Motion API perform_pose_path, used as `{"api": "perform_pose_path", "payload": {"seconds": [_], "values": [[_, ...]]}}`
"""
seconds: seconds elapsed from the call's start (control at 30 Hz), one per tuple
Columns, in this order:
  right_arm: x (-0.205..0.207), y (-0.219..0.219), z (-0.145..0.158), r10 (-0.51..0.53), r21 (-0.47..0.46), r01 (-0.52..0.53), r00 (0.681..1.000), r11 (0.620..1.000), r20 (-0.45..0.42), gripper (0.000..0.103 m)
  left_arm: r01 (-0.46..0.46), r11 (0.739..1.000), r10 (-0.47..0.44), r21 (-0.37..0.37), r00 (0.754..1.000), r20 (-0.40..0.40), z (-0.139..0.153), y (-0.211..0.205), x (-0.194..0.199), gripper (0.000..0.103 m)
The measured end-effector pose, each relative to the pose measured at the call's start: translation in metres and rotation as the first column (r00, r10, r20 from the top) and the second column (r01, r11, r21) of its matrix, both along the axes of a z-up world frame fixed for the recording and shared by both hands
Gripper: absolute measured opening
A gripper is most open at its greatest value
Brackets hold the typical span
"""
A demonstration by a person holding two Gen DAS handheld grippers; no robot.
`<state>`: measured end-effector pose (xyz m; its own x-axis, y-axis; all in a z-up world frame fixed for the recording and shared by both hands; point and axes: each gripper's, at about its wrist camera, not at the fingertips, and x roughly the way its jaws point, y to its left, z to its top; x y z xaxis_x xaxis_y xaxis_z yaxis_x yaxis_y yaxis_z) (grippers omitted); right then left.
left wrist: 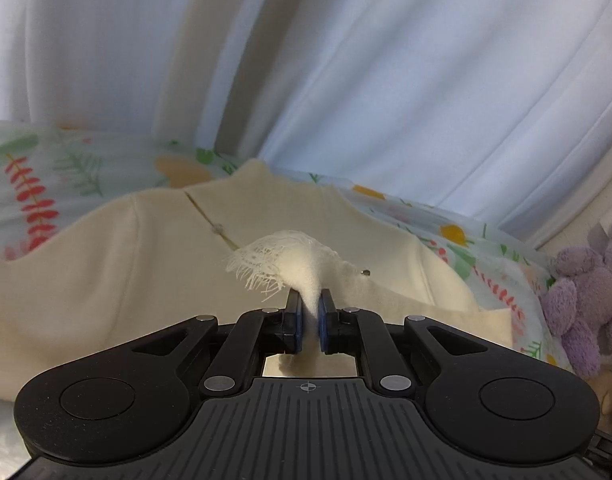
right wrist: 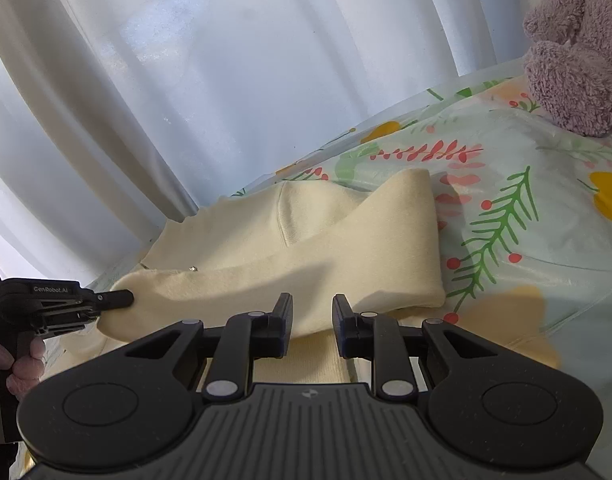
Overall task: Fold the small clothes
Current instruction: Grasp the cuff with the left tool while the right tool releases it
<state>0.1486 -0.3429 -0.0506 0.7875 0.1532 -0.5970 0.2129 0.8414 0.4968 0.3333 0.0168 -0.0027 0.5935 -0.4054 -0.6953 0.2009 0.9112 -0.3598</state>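
A small cream garment [left wrist: 106,264] lies on a floral sheet [left wrist: 30,168]. My left gripper [left wrist: 309,300] is shut on a frayed corner of the cream garment [left wrist: 294,256], lifted above the rest. In the right wrist view the garment [right wrist: 306,240] has a sleeve or edge folded across it. The left gripper [right wrist: 122,300] shows there at the left, pinching the cloth's edge. My right gripper [right wrist: 313,304] is open, its jaws apart just above the garment's near fold, holding nothing.
White curtains [right wrist: 186,80] hang behind the bed. A purple plush toy [right wrist: 578,52] sits at the far right on the floral sheet [right wrist: 546,220]; it also shows in the left wrist view [left wrist: 586,292].
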Motion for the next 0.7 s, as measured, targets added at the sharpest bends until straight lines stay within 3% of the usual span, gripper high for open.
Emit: {"api": "perform_pose_path", "payload": {"seconds": [0.17,0.3,0.5,0.6,0.7], "values": [[0.017,0.001,-0.011,0.027,0.066,-0.025,0.999,0.997,-0.024,0.022,-0.12,0.99,0.125,0.076,0.99,-0.066,-0.016,0.044,0.022,0.01],[0.033,-0.002,-0.023,0.019,0.153,-0.012,0.999,0.988,-0.048,0.023,-0.131,0.99,0.136,0.048,0.981,-0.137,-0.037,0.057,0.023,0.01],[0.046,-0.018,-0.042,-0.079,0.326,0.097,0.995,0.94,-0.069,0.023,-0.12,0.992,0.125,0.044,0.982,-0.145,-0.044,0.052,0.023,0.01],[0.053,-0.018,-0.042,-0.102,0.312,0.118,0.993,0.943,-0.067,0.02,-0.118,0.992,0.123,0.051,0.984,-0.128,-0.039,0.049,0.025,0.01],[0.063,-0.014,-0.038,-0.103,0.251,0.115,0.993,0.961,-0.057,0.007,-0.12,0.991,0.126,0.059,0.987,-0.101,-0.034,0.045,0.027,0.01]]}}
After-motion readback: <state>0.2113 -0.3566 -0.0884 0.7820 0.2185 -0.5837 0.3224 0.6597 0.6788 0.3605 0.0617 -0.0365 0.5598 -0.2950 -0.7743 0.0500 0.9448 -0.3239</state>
